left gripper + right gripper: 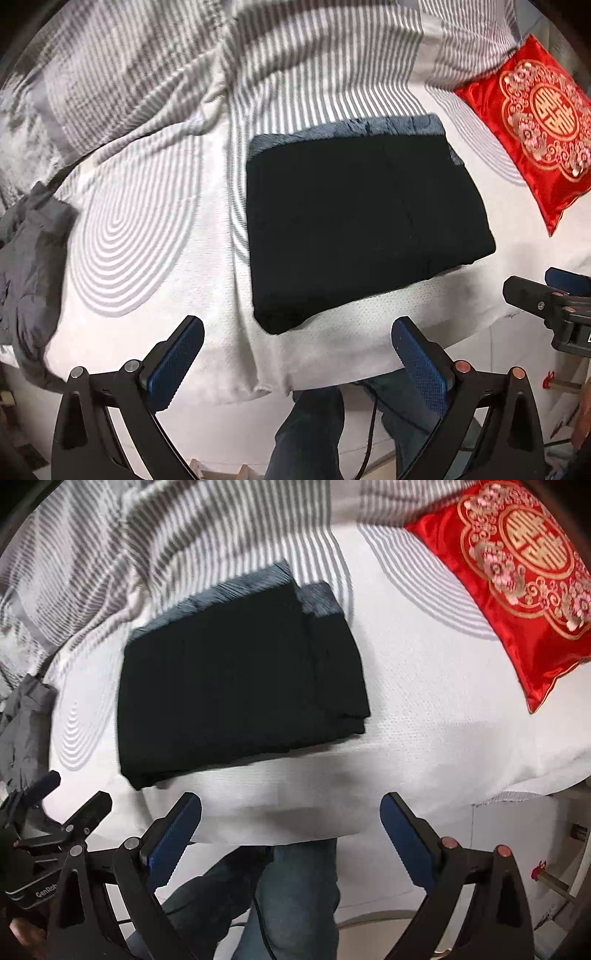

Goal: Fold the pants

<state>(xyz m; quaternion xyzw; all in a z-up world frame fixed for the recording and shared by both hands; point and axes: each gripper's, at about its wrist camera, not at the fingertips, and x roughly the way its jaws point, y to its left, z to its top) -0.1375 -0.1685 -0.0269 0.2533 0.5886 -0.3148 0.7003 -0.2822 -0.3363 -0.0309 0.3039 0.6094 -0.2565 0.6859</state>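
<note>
Dark pants (365,225) lie folded into a compact rectangle on the white bed (207,325), with a grey-blue ribbed waistband along the far edge. The same folded pants (236,690) sit left of centre in the right wrist view. My left gripper (297,356) hangs open near the bed's front edge, just short of the pants, nothing between its blue pads. My right gripper (291,830) is also open and empty, held back over the bed's edge. Each gripper shows at the side of the other's view.
A red embroidered cushion (535,122) lies to the right of the pants. A striped grey and white blanket (184,66) is bunched at the back. A grey garment (29,251) lies at the left. A person's legs in jeans (291,893) stand below the bed edge.
</note>
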